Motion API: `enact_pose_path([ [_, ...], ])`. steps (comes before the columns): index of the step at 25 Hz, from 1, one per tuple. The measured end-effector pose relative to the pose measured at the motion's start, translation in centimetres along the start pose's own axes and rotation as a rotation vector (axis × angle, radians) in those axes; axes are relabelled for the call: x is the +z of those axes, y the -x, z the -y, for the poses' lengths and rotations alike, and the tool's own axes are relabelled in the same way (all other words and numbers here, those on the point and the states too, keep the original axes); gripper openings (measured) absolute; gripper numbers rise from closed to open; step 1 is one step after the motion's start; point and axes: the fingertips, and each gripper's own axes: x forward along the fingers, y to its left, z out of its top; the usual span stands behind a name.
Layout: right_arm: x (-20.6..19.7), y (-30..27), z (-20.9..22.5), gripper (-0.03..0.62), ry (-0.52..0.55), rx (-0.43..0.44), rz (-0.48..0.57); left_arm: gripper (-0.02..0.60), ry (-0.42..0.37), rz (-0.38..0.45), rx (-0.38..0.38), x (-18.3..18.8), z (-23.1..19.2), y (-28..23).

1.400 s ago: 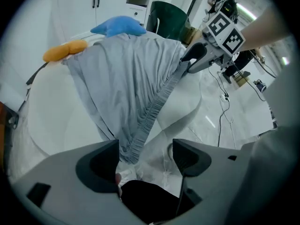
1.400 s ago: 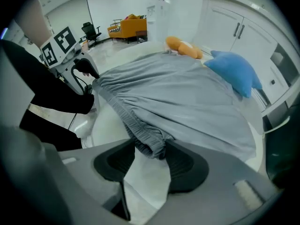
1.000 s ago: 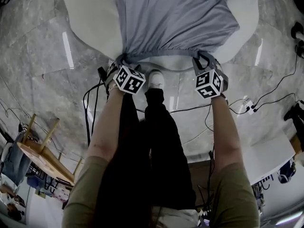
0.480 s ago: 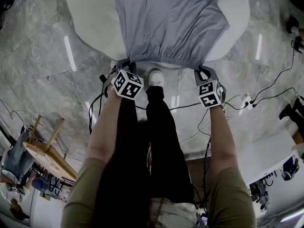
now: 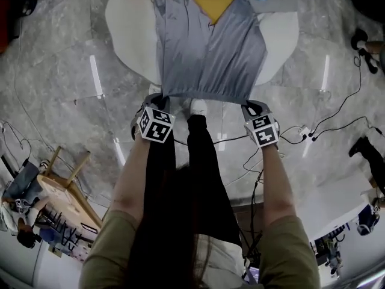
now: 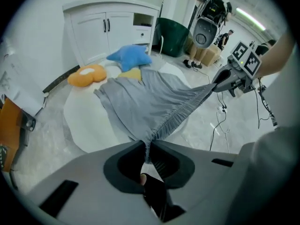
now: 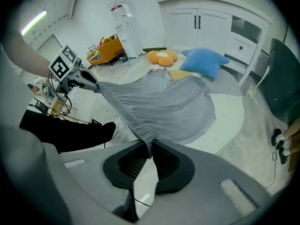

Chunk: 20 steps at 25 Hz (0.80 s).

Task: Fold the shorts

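The grey shorts (image 5: 207, 47) hang stretched by their gathered waistband between my two grippers, and their legs trail onto the round white mat (image 5: 129, 35). My left gripper (image 5: 160, 97) is shut on the waistband's left corner, and the cloth is pinched between its jaws (image 6: 147, 146). My right gripper (image 5: 250, 105) is shut on the right corner (image 7: 151, 149). Both pairs of jaws have just been closing on the cloth. Each gripper shows in the other's view: the right gripper (image 6: 220, 82) and the left gripper (image 7: 89, 83).
An orange cushion (image 6: 86, 75), a blue cushion (image 6: 129, 56) and a yellow one (image 5: 213, 2) lie at the mat's far side. A white cabinet (image 6: 108, 27) and a green bin (image 6: 171, 34) stand behind. Cables (image 5: 337, 119) cross the marble floor, and a wooden stool (image 5: 60, 185) stands at the left.
Both grippers have risen with the waistband. The shorts have been pulled up off the mat and now hang narrower and longer, uncovering the cushions at the far end.
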Motion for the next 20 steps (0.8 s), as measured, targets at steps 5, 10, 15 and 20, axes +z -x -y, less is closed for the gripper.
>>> enact_pose_path([
  [5, 12.5, 5.7, 5.4, 0.040, 0.019, 0.021, 0.139, 0.043, -0.039, 0.147, 0.017, 11.1, -6.3, 6.7],
  [10, 29.4, 14.7, 11.7, 0.040, 0.058, -0.020, 0.336, 0.041, -0.214, 0.287, 0.097, 26.3, -14.2, 15.4],
  [15, 43.8, 24.2, 16.0, 0.040, 0.189, -0.147, 0.466, 0.041, -0.348, 0.441, 0.243, 40.9, -20.9, 26.1],
  [20, 53.8, 33.7, 15.1, 0.040, 0.296, -0.195, 0.639, 0.041, -0.467, 0.547, 0.380, 47.8, -25.1, 37.4],
])
